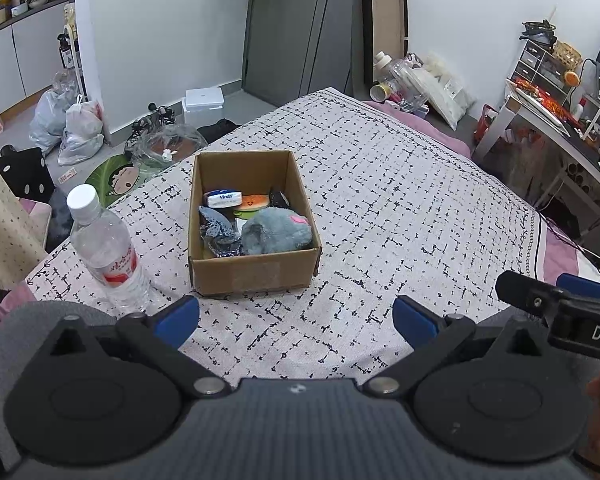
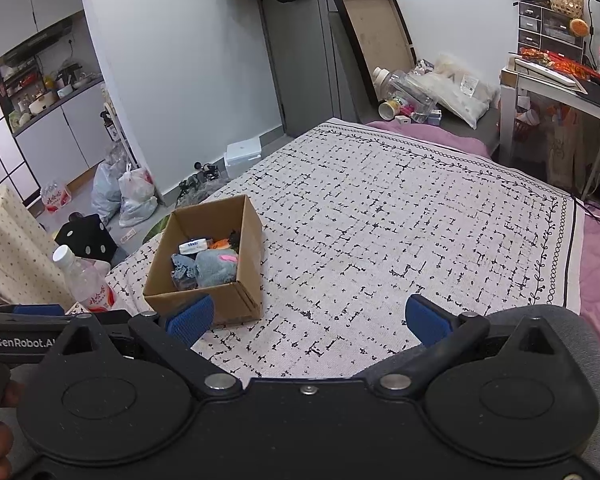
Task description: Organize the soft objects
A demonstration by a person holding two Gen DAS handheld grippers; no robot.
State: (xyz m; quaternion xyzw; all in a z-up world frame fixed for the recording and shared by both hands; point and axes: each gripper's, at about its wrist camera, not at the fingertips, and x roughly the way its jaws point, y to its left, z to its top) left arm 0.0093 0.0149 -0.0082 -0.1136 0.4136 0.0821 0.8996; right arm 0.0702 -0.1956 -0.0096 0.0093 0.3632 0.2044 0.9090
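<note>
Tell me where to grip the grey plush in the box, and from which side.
Grip the grey plush across its rounded body, coming straight down from above. The cardboard box walls block any side approach, and the plush lies topmost in the near right corner. The open left gripper is probably nearer.

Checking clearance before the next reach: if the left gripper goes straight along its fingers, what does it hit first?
Probably the cardboard box: the open left gripper points at its near wall, with only bare bedspread between. The water bottle sits left of that line. Depth is uncertain.
</note>
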